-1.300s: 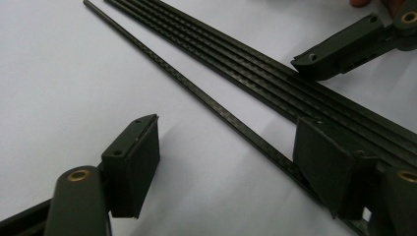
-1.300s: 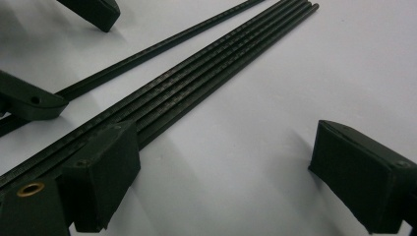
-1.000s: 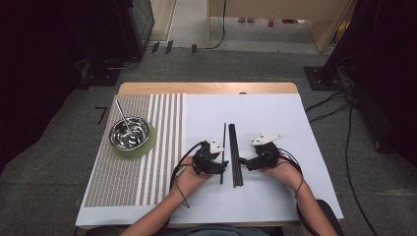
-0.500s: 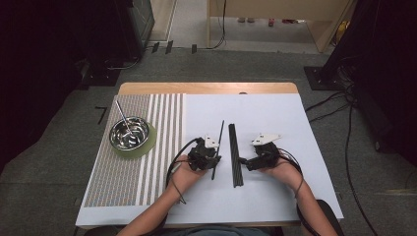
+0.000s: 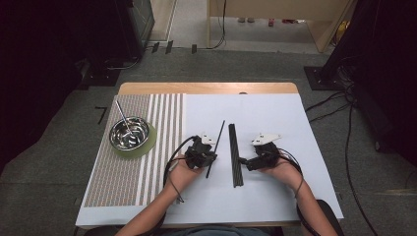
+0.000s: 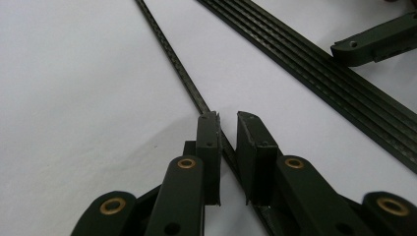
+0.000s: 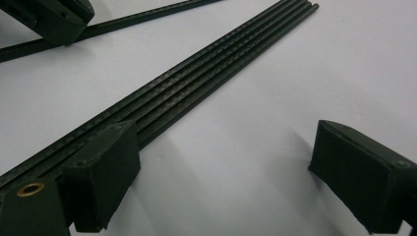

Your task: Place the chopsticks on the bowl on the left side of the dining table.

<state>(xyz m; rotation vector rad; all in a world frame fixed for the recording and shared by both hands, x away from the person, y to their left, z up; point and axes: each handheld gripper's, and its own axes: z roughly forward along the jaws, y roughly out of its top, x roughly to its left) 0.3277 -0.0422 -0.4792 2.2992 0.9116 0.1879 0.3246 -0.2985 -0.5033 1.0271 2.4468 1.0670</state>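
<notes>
Separating one thin black rod (image 5: 215,149) from the bundle of rods (image 5: 234,155) is the step in hand, judging by how things lie near the middle of the high view. The left gripper (image 6: 227,129) has its jaws nearly together around the single rod, which runs between them and slants toward the upper left of the left gripper view; a sliver of gap shows on each side, so full clamping cannot be confirmed. The right gripper (image 7: 221,162) stands with jaws wide apart, one jaw resting against the bundle's near edge, the other on bare white table (image 5: 275,196). Advisable procedure: close firmly on the rod, lift it level, and keep the right jaw bracing the bundle so the remaining rods do not roll. A steel bowl (image 5: 130,133) sits at centre left.
</notes>
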